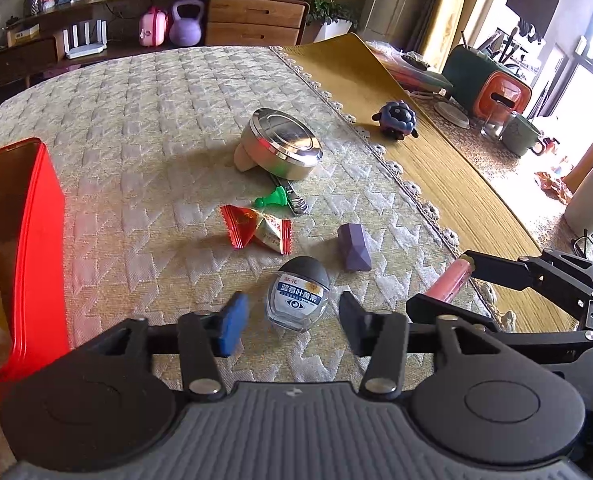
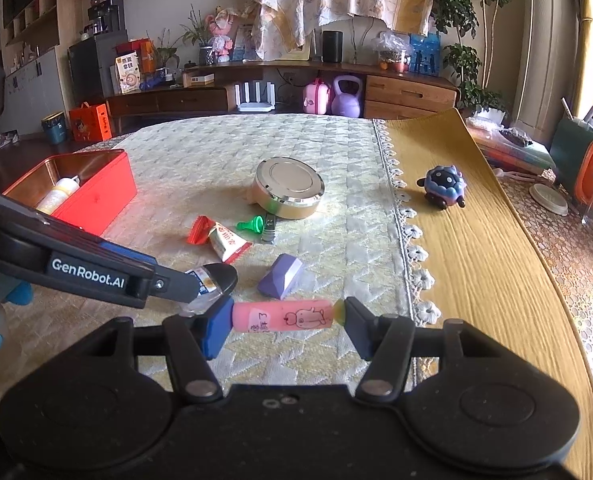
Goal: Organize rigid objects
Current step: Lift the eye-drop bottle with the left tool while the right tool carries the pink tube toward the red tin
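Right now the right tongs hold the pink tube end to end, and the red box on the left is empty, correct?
Not quite. The right tongs do hold the pink tube end to end, but the red box is not empty: the right wrist view shows a white bottle lying inside it.

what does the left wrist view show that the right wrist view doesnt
Only the left wrist view shows the left tongs open around the small eye-drop bottle, pads not touching it. Only the right wrist view shows the pink tube clamped end to end in the right tongs. Both show the red box, round metal tin, green pawn and purple block.
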A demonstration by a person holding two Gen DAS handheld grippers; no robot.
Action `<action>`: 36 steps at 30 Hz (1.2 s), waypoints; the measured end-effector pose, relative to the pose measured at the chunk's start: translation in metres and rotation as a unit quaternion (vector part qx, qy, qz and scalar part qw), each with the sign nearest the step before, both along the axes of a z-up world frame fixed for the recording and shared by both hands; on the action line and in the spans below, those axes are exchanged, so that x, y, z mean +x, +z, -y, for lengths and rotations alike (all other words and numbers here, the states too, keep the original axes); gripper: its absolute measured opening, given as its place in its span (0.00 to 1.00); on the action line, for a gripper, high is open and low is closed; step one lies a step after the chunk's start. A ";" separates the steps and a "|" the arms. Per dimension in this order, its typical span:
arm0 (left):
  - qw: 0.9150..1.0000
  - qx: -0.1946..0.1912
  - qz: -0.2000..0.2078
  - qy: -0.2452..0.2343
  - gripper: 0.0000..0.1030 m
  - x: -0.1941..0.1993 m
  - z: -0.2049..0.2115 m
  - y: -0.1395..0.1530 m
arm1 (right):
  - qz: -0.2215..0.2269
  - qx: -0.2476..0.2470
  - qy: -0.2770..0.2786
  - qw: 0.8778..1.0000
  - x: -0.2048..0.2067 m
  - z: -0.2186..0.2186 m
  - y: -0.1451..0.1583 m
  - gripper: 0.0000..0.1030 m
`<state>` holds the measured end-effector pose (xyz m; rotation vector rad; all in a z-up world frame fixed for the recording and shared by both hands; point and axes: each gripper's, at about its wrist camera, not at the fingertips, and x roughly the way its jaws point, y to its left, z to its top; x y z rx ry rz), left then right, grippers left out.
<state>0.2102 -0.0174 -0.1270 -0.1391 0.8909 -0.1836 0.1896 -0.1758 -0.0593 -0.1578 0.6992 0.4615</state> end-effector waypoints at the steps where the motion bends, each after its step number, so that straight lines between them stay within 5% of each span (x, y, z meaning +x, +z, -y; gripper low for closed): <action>1: 1.000 0.003 0.005 -0.002 0.59 0.001 0.002 0.000 | -0.001 0.001 -0.001 1.000 0.001 0.001 -0.001 0.58; 12: 0.997 0.066 0.000 -0.041 0.57 0.017 0.030 -0.021 | -0.016 0.009 -0.014 1.000 0.008 0.014 -0.014 0.58; 16: 0.994 0.094 0.010 -0.047 0.45 0.017 0.037 -0.023 | -0.019 0.009 -0.014 1.000 0.009 0.016 -0.017 0.58; 18: 0.995 0.092 0.012 -0.048 0.38 0.017 0.036 -0.022 | -0.021 0.011 -0.015 1.000 0.009 0.017 -0.018 0.58; 36: 0.999 0.040 0.010 -0.001 0.38 -0.004 0.008 0.008 | 0.003 0.008 0.001 1.000 -0.006 0.000 0.009 0.58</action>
